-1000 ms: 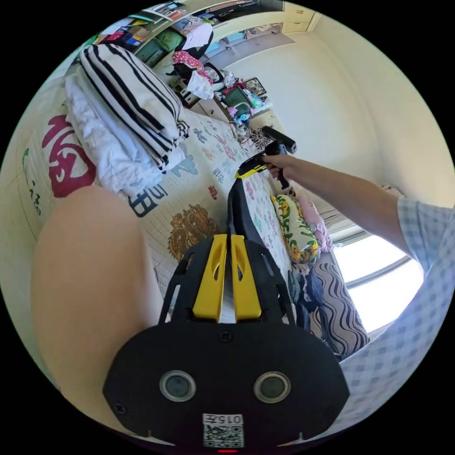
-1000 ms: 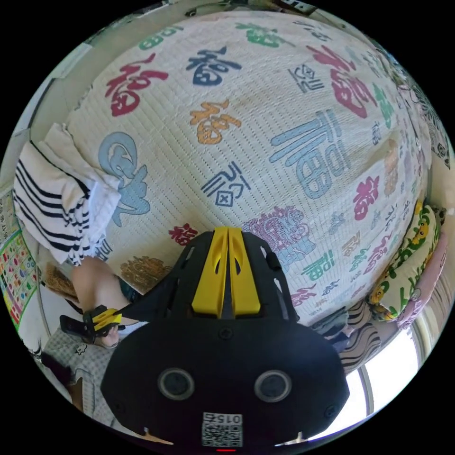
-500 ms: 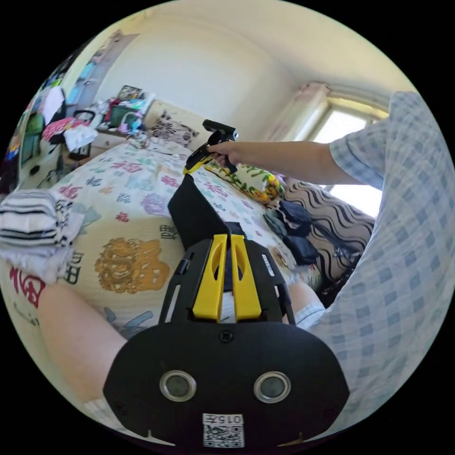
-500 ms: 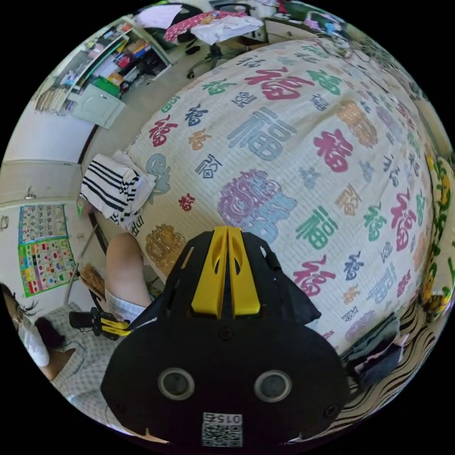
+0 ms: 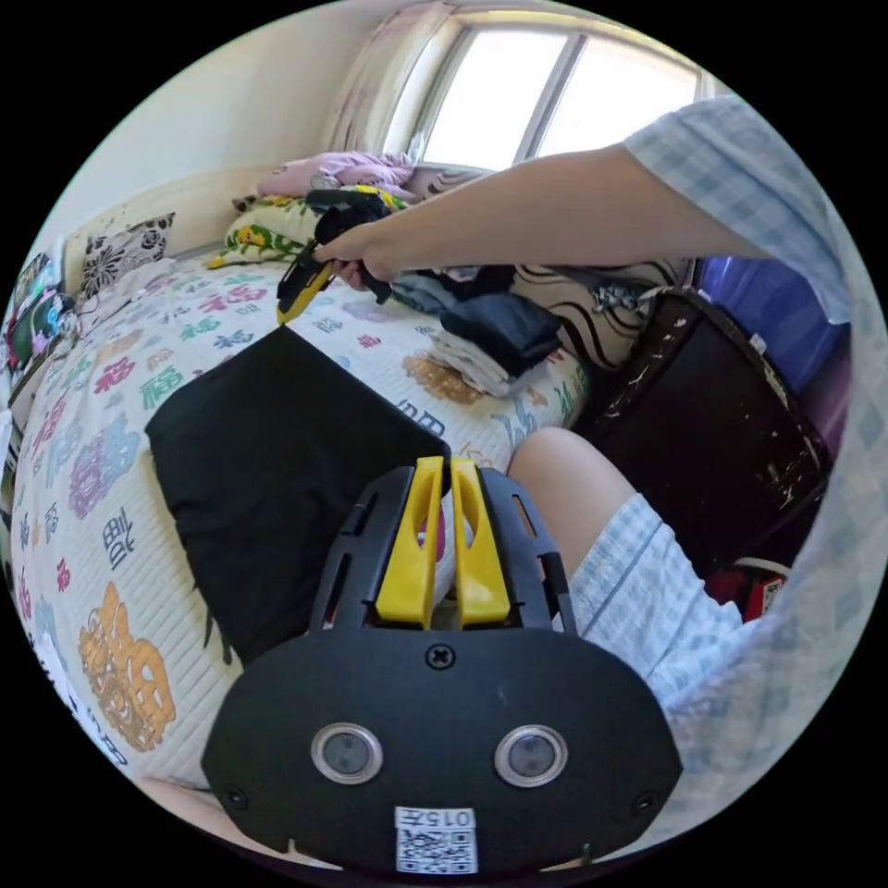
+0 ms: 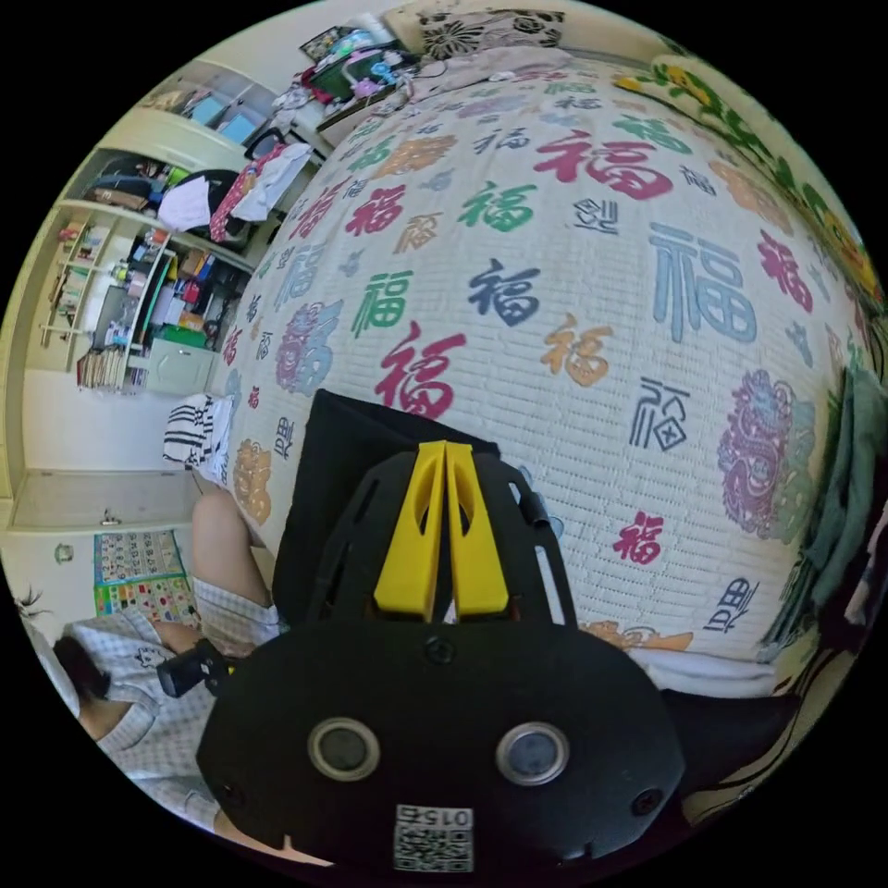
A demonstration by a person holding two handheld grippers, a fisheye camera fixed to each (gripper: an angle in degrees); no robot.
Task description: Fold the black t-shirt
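Note:
The black t-shirt (image 5: 268, 453) is stretched out as a flat dark panel over the patterned quilt near the bed's edge. My left gripper (image 5: 449, 462) is shut on its near corner. A hand holds my right gripper (image 5: 282, 316) at the far corner, pinching the cloth there. In the right gripper view the right gripper (image 6: 446, 450) is shut on the t-shirt's (image 6: 338, 472) edge, and the cloth runs back under it toward the person. Whether the whole shirt rests on the quilt I cannot tell.
The quilt (image 6: 592, 277) covers a wide bed. Folded striped clothes (image 6: 194, 430) sit at its corner. Pillows (image 5: 264, 231) and a pile of dark clothes (image 5: 499, 324) lie by the window. A dark cabinet (image 5: 721, 425) stands beside the person's knee (image 5: 560, 472).
The shirt, earlier taut and edge-on between the grippers, now spreads flat and low over the quilt. Both hands swung round, so both views turned. Both grippers stayed shut.

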